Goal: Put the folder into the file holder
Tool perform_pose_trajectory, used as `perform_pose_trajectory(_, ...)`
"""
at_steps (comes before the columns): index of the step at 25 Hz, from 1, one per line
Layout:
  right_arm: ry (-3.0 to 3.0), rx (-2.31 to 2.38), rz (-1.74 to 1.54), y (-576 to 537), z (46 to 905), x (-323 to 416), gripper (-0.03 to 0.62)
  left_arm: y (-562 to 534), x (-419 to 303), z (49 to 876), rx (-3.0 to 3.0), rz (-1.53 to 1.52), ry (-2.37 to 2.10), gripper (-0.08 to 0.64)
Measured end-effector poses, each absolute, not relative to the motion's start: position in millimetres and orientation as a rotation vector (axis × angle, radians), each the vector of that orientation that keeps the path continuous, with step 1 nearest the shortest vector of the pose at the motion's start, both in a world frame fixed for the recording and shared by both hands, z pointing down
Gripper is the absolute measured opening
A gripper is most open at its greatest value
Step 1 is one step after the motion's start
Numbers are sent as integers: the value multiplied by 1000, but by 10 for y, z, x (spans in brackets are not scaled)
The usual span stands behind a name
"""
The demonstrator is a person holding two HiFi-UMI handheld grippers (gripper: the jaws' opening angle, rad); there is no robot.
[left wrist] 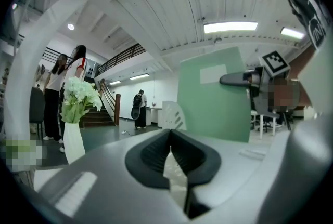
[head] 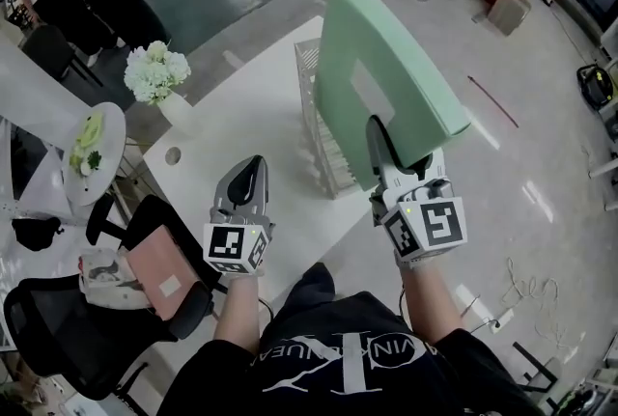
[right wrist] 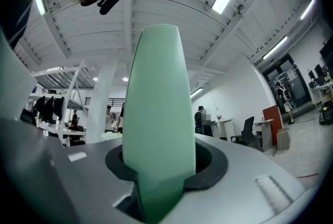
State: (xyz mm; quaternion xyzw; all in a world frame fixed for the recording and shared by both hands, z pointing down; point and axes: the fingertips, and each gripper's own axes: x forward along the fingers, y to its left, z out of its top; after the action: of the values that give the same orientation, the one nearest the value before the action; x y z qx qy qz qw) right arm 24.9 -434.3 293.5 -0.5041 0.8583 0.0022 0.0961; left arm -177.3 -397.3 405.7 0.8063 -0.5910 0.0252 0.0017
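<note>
– Above the desk [head: 251,115], what do we hold, and where does it stand?

– We hold the green folder [head: 386,67] upright in the right claw [head: 377,136]. Its jaws are clamped on the folder's lower edge, and the right gripper view shows the green board filling the gap between them. The folder is off the desk, carried in the air.

– And the left claw [head: 251,168]?

– It is closed on nothing. In the left gripper view its pads meet along a thin line, and it hangs over the near edge of the desk, well apart from the folder.

– Where is the holder [head: 311,96]?

– It stands on the desk, a white wire rack. In the head view the folder overlaps its right side. From the left gripper view the holder shows just beside the folder's left edge and seemingly farther off. We see no part of the folder inside a slot, and we cannot tell whether its lower edge is over one.

– How far along do we judge the task?

– Pickup looks done, and the folder has been brought near the holder. Insertion is not yet done. We judge that three steps remain: line the lower edge up with a slot, lower the folder in, and open the right claw.
</note>
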Motion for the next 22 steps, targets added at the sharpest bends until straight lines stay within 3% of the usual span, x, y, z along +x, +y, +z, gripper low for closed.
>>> perform_pose_trajectory(22,2519,-1539,-14,-4656,3309,-53,189,-4315,-1803,4380,2517,76,-1739,0)
